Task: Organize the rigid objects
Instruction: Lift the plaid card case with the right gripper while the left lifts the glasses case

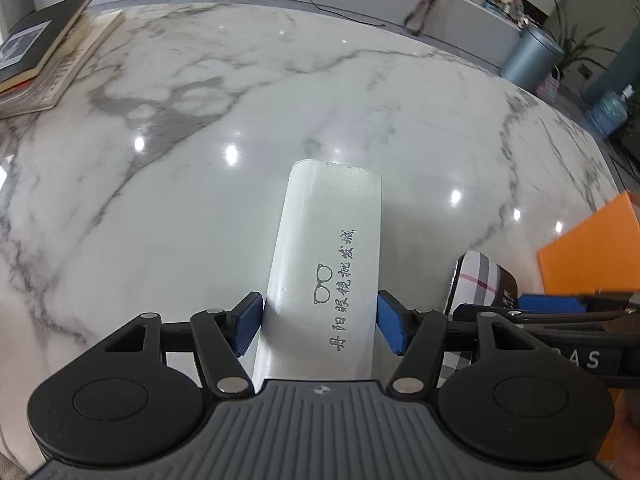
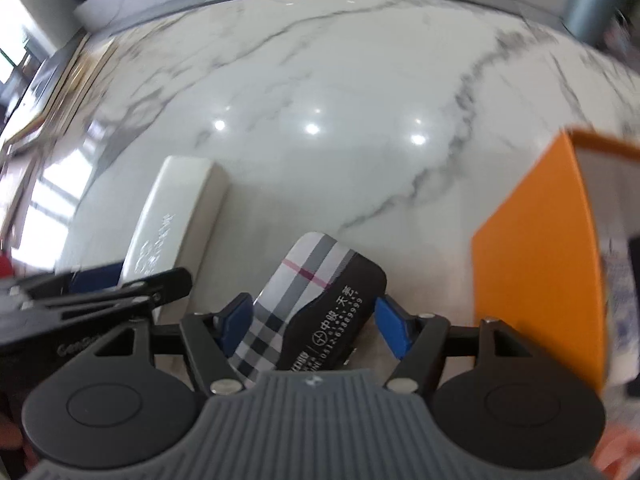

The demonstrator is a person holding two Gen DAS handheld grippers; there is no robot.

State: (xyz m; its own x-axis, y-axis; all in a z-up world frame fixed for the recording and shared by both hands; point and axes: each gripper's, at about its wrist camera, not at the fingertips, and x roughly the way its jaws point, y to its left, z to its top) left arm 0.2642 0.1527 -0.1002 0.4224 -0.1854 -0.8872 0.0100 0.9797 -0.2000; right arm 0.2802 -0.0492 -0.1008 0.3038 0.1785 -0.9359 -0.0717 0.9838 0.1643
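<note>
a white glasses case [image 1: 328, 264] is seen lying lengthwise on the marble desk [image 1: 200, 128], its near end set between the two blue pads of the left tool [image 1: 319, 322]. the right pad [image 1: 390, 324] is seen touching the case's edge, and the left pad [image 1: 248, 322] is seen against its other side; the left tool is thus closed around the white glasses case. printed characters and a spectacles outline are carried on the case's top face.

a plaid glasses case [image 2: 308, 308] with a dark flap is seen lying tilted on the desk in the right wrist view, its near end placed between the pads of the right tool [image 2: 316, 326]. the left pad [image 2: 236, 322] is pressed against the plaid side. a gap is visible between the right pad [image 2: 394, 330] and the dark flap, so the right tool is spread wider than the case and is not clamped on it.

the two cases are laid just beside each other, the white one to the left of the plaid one. an orange box [image 2: 536, 256] is placed to the right of the plaid glasses case, near but apart from it. a stack of books [image 1: 44, 60] is seen at the far left of the desk, well apart from both cases. a grey cylindrical bin [image 1: 532, 58] is seen beyond the desk's far right edge. the right wrist view is blurred at its edges.
</note>
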